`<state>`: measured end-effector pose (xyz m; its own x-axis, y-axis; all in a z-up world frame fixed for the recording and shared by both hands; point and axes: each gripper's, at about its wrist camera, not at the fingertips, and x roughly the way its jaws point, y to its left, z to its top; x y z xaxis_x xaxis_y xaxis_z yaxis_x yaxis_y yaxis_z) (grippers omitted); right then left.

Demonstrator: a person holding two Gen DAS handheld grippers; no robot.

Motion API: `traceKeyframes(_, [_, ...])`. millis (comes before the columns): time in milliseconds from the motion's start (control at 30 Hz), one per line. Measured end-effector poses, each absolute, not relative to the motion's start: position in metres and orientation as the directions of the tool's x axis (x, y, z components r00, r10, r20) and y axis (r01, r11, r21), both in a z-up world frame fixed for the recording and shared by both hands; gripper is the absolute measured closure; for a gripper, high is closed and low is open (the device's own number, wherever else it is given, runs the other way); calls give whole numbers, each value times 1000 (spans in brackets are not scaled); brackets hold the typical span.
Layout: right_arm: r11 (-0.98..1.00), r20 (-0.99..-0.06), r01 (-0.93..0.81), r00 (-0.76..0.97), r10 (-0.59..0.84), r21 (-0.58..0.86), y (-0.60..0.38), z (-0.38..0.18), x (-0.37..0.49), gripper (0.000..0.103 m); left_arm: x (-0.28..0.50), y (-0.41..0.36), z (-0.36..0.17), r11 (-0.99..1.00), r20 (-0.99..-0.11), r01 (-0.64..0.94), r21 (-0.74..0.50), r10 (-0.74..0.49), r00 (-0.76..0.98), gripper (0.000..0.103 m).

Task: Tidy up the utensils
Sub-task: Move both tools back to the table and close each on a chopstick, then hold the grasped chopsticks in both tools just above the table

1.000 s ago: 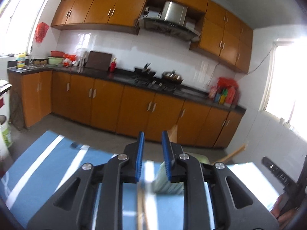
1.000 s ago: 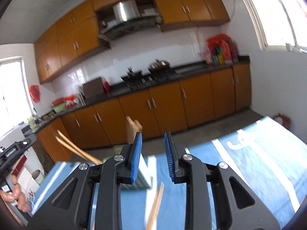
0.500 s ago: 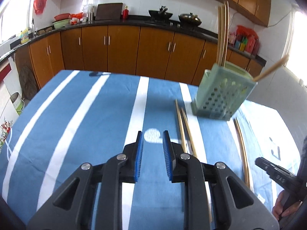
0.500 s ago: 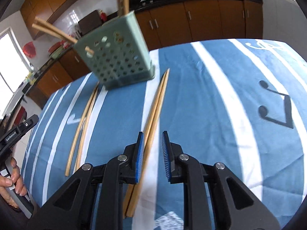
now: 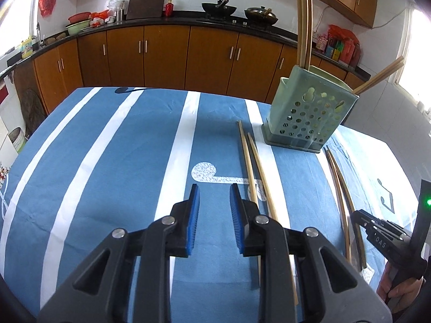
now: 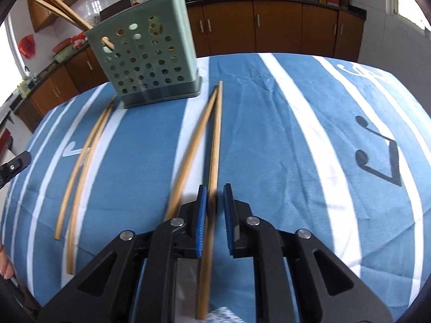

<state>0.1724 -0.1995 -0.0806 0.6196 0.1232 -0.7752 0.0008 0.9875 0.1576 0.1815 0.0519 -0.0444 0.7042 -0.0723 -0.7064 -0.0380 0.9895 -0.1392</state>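
On blue striped tablecloth (image 6: 269, 134), four wooden chopsticks (image 6: 215, 140) remain outside green perforated plastic holder (image 6: 145, 62). My right gripper (image 6: 214, 210) has just been closing around one, not yet clamped; left gripper (image 5: 212, 210) slightly open, empty.

Blue tablecloth (image 5: 113, 177) with white stripes and music notes; pale green perforated holder (image 5: 309, 115); tan chopsticks (image 6: 212, 145); blue-padded fingers (image 6: 202, 215).

Pale-green perforated plastic utensil holder (image 6: 145, 62): stands on blue white-striped tablecloth (image 6: 282, 134), far side, w/ wooden chopsticks (image 6: 58, 9) upright/leaning inside. Straight wooden chopstick pair (image 6: 212, 145): flat on cloth, right of holder. Curved bamboo stick pair (image 6: 80, 167): flat, left of holder.
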Motion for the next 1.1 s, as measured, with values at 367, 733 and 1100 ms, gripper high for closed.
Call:
traceKeyframes(367, [978,-769,105,635,74,180,-231,-83,177,95,186,27,-62,984,-742,53,-173,-165,649,79])
traceKeyframes(733, [980,-766,99,639,72,175,-233,-84,177,95,201,-4,-92,987,-799,95,-128,-160,579,80])
traceKeyframes(1100, [983,-765,84,640,75,166,-232,-84,180,95,214,8,-95,999,-791,18,-45,-47,609,95])
